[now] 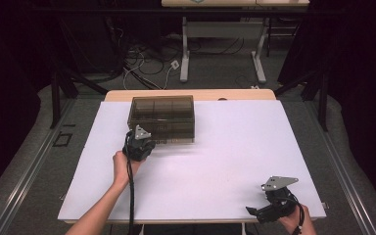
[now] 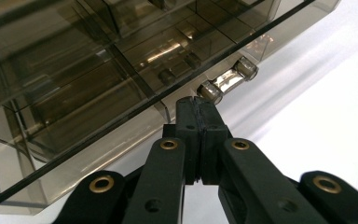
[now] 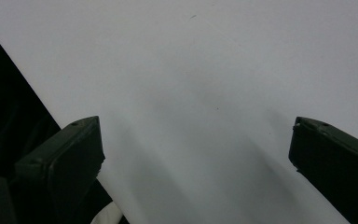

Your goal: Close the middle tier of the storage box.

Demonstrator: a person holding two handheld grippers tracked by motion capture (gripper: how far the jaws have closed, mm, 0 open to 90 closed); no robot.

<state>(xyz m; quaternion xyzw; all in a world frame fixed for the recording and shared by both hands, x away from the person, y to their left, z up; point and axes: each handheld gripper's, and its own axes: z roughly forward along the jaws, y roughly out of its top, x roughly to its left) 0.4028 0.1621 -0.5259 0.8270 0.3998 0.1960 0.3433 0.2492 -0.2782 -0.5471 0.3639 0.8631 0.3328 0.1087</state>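
Note:
A smoky transparent plastic box (image 1: 162, 116) with inner compartments sits at the back left of the white table top (image 1: 225, 147). My left gripper (image 1: 144, 138) is at its front left corner. In the left gripper view the two jaws are pressed flat together, and my left gripper's (image 2: 197, 100) tips sit right under the lid's dark front edge of the box (image 2: 98, 70), beside a clear cylindrical latch (image 2: 228, 80). I cannot tell whether anything thin is pinched. My right gripper (image 1: 262, 211) hovers low near the front right edge, jaws wide apart over bare table, right gripper (image 3: 196, 154) holding nothing.
The wooden table edge (image 1: 191, 93) shows behind the box. Dark floor with cables (image 1: 147, 63) and another table's white legs (image 1: 184, 54) lie beyond. The table's front edge runs close under my right hand (image 1: 293, 224).

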